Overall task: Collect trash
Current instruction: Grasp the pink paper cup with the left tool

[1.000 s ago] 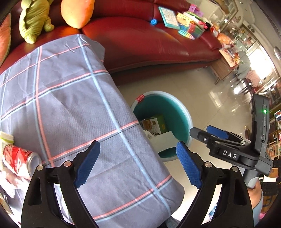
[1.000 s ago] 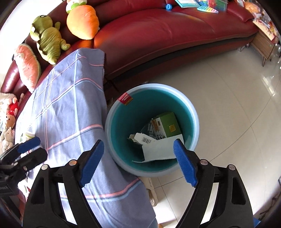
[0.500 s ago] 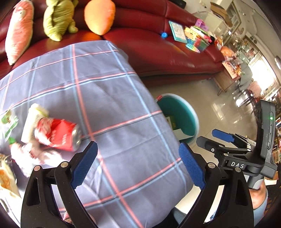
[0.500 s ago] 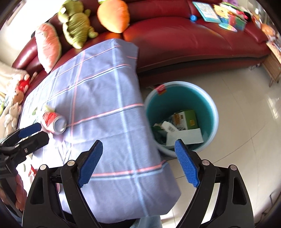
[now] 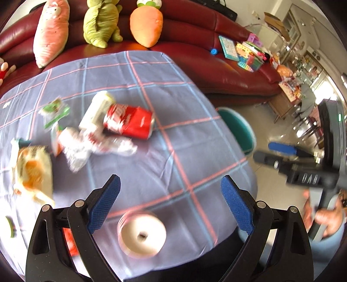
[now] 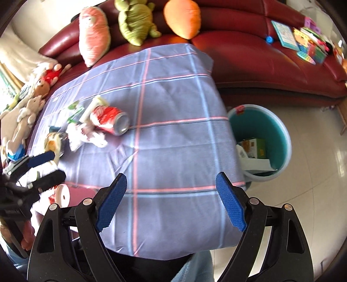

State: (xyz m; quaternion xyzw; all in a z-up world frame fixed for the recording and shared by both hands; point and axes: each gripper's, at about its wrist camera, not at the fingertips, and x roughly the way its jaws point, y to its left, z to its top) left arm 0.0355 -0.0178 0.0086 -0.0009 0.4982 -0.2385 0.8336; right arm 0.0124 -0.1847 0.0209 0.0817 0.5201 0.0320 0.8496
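A crushed red can (image 5: 130,123) lies on the checked tablecloth (image 5: 151,164) with a white tube (image 5: 96,110), crumpled white wrappers (image 5: 93,143), a green packet (image 5: 55,112) and an orange snack bag (image 5: 32,171). A roll of tape (image 5: 142,234) lies near the front edge. My left gripper (image 5: 171,201) is open and empty above the roll. My right gripper (image 6: 171,199) is open and empty over the cloth's front right part; the can (image 6: 109,121) lies far left of it. The teal bin (image 6: 264,138) holds a box and paper.
A red sofa (image 6: 271,65) with plush toys (image 6: 136,19) and books (image 6: 303,39) runs behind the table. The bin stands on the tiled floor (image 6: 314,195) at the table's right edge. More soft toys (image 6: 28,102) lie at the left.
Both grippers have swung left from the bin toward the table. The trash pile and the tape roll have come into view. Both stay open.
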